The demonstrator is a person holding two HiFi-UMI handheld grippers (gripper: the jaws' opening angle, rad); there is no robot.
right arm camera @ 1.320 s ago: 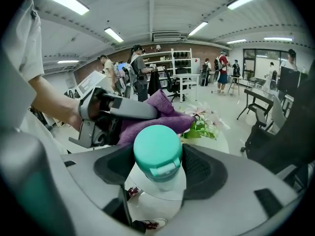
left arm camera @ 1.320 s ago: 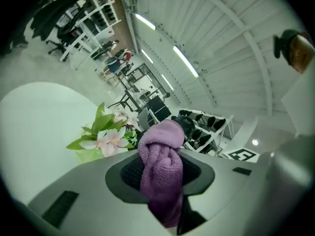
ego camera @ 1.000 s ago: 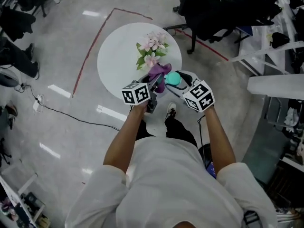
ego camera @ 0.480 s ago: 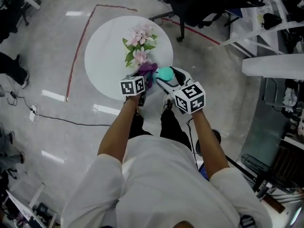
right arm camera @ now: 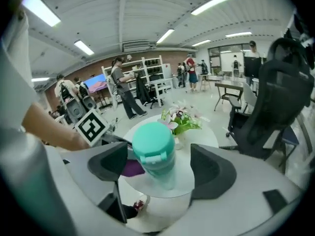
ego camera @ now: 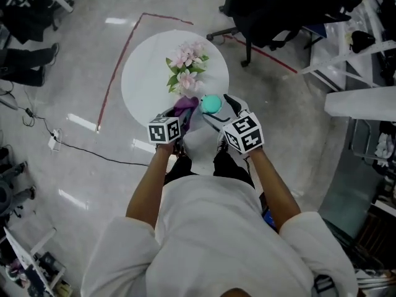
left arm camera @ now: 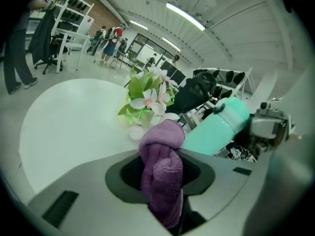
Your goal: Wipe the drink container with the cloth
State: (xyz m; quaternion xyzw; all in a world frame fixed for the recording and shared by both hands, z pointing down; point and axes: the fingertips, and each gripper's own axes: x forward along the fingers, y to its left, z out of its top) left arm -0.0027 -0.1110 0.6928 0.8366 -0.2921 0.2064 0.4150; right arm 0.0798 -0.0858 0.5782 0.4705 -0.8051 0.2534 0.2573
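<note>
A: Where is the teal drink bottle?

B: Between the jaws of the right gripper. Its base looks set on the round white table, close to the edge nearest the person. Those jaws have just been opening. They stand wide, with a clear gap on one side and a sliver on the other, so neither pad presses the bottle.

A: And the left gripper?

B: Its jaws are clamped on the purple cloth, which bulges up in a rolled wad just beside the bottle.

A: What does each view add?

B: The head view shows both forearms reaching down to the table edge, and a red tape line on the floor curving past the table. The right gripper view alone shows the bottle's flip lid and its hinge tab from above. It also shows a black office chair to the right. The left gripper view shows the bottle side-on and tilted, with the pink and white flowers behind the cloth.

A: Any writing?

B: Only the black-and-white square pattern on the left gripper's marker cube. The bottle's visible sides are plain teal.
</note>
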